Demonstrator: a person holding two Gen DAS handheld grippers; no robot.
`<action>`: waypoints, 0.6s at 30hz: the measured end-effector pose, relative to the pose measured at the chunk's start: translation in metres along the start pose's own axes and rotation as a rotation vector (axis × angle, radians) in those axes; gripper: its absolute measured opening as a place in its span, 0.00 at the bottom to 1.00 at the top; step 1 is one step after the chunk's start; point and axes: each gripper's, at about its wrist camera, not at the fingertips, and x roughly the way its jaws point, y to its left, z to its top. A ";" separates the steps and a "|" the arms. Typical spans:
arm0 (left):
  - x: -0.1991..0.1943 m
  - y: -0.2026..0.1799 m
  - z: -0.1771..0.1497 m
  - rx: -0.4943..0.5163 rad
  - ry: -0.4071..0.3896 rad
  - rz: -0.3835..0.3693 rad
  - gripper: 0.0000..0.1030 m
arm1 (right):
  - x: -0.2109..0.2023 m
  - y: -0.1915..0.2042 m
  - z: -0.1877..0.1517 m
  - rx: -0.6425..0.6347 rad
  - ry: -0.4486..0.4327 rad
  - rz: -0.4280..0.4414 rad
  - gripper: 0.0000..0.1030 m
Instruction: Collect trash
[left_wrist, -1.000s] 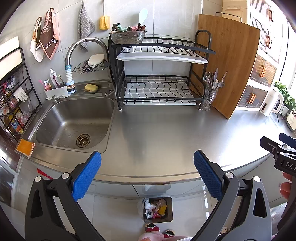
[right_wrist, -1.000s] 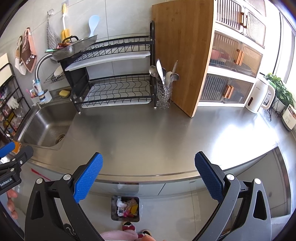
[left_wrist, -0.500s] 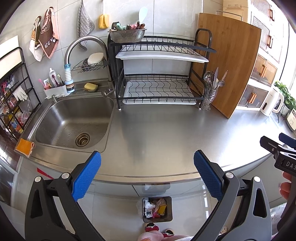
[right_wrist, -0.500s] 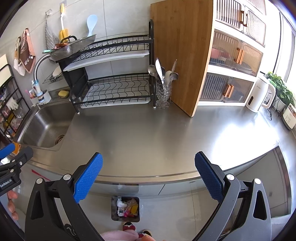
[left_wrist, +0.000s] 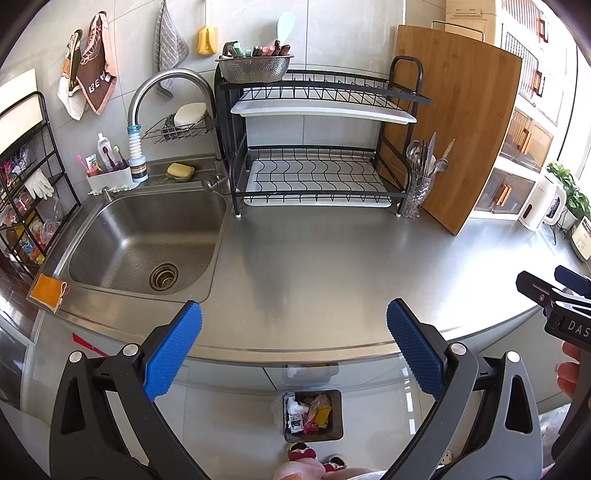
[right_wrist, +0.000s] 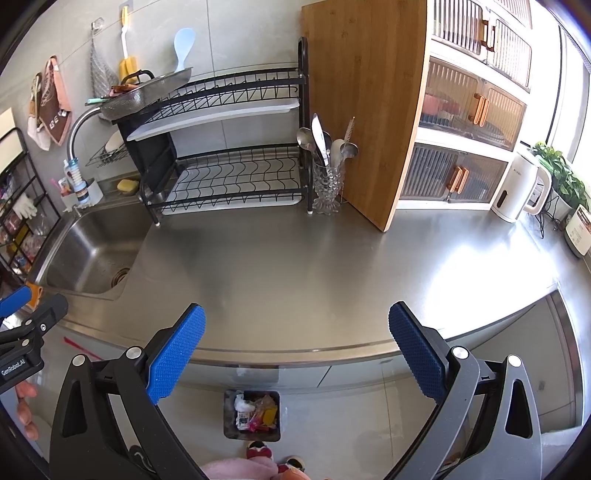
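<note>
Both grippers, left (left_wrist: 294, 347) and right (right_wrist: 297, 349), are held spread wide and empty above the steel counter (left_wrist: 332, 266). Trash (left_wrist: 308, 411) is seen gathered in the bin (left_wrist: 334, 415) on the floor below the counter's front edge.

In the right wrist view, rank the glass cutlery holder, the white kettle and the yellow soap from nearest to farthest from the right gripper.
From the right gripper, which is open over the counter's front edge:
1. Glass cutlery holder, straight ahead beside the dish rack.
2. White kettle, far right by the cabinet.
3. Yellow soap, far left behind the sink.
Kettle and soap are close; the ranking there is tentative.
</note>
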 end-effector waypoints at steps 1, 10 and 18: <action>0.000 0.000 0.000 -0.001 -0.001 0.000 0.92 | 0.000 0.000 0.000 0.000 0.000 -0.002 0.97; -0.005 0.002 0.001 -0.014 -0.023 0.010 0.92 | -0.005 0.001 0.000 0.009 -0.017 0.000 0.97; -0.006 0.005 0.002 -0.012 -0.041 0.040 0.92 | -0.007 0.000 0.000 0.017 -0.022 -0.007 0.97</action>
